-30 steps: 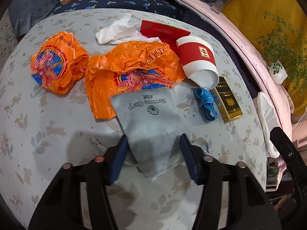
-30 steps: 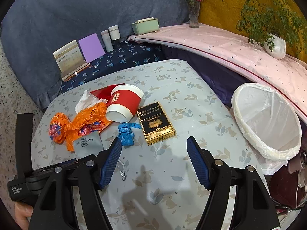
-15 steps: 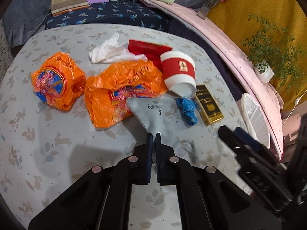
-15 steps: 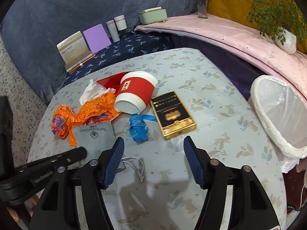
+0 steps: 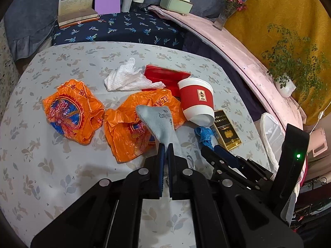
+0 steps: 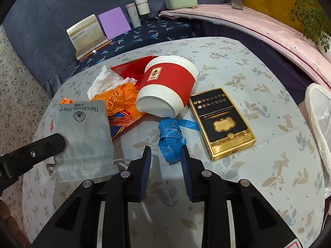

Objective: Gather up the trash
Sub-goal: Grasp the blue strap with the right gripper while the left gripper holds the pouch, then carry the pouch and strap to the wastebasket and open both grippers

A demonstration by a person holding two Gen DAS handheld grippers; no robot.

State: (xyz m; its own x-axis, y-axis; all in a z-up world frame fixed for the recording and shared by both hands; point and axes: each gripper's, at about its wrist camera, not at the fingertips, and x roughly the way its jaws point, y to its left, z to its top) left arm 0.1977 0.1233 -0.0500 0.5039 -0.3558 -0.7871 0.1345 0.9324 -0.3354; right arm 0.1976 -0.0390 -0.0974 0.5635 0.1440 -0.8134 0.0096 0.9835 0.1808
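Note:
My left gripper [image 5: 165,146] is shut on a grey drawstring pouch [image 5: 158,122] and holds it lifted above the table; the pouch also shows in the right wrist view [image 6: 82,136]. My right gripper [image 6: 165,153] is open, its fingers on either side of a crumpled blue tape measure [image 6: 170,134] on the table. Two orange plastic bags [image 5: 72,111] [image 5: 132,128], a white tissue [image 5: 126,77], a tipped red paper cup [image 6: 167,86], a red envelope [image 5: 165,76] and a black-gold box [image 6: 222,122] lie on the table.
A white-lined trash bin [image 6: 318,111] stands off the table's right edge. Books, bottles and a green box [image 5: 175,3] stand on the blue surface behind. A pink ledge [image 5: 238,47] with a plant [image 5: 289,66] runs along the right.
My left gripper has lifted the pouch off the table. My right gripper has moved forward to the blue tape measure and narrowed around it.

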